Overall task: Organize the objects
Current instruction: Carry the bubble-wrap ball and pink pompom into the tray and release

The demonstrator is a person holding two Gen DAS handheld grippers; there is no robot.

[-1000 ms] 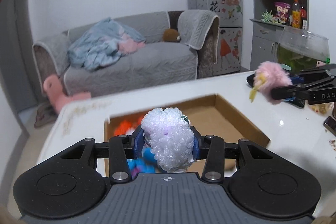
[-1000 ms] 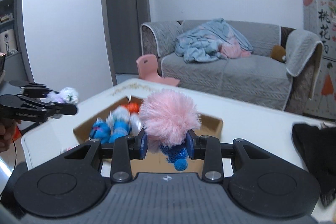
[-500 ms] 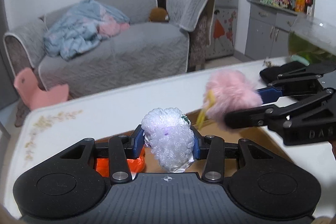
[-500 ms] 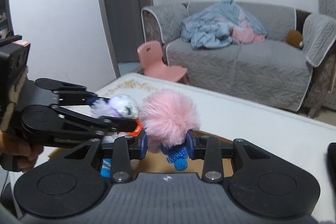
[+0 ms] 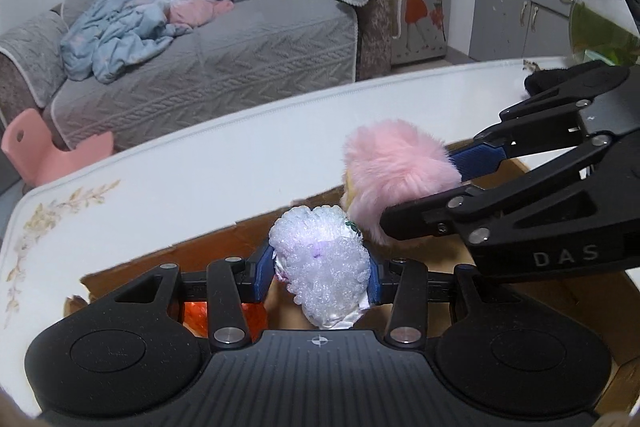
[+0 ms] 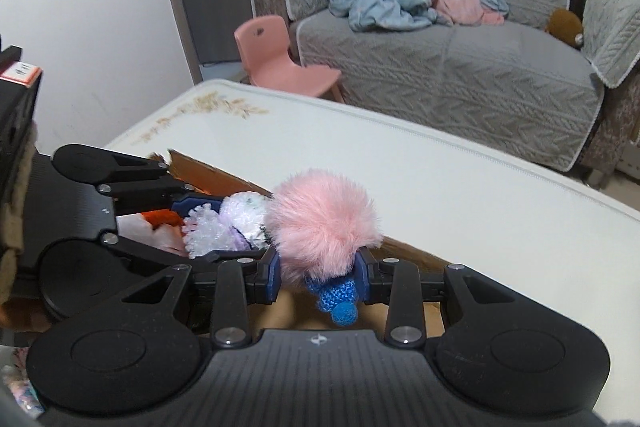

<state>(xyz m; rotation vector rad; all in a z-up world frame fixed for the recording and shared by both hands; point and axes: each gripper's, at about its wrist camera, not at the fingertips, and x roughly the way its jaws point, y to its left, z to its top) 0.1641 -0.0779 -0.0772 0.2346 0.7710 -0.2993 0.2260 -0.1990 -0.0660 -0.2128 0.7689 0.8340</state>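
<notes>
While both hovered over the open brown cardboard box (image 5: 516, 163) on the white desk (image 5: 200, 171), left tool (image 5: 316, 277) clamped a fluffy white-lilac pompom (image 5: 320, 263), right tool (image 6: 318, 277), lettered "DAS", clamped a pink fur pompom (image 6: 320, 223), toys nearly touching

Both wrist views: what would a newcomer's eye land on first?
The fluffy pink pom-pom, clamped in the right hand-held gripper over the open cardboard box. Right beside it, the left hand-held gripper grips a white-lilac tinsel ball. Behind the white table stands a grey sofa.
</notes>
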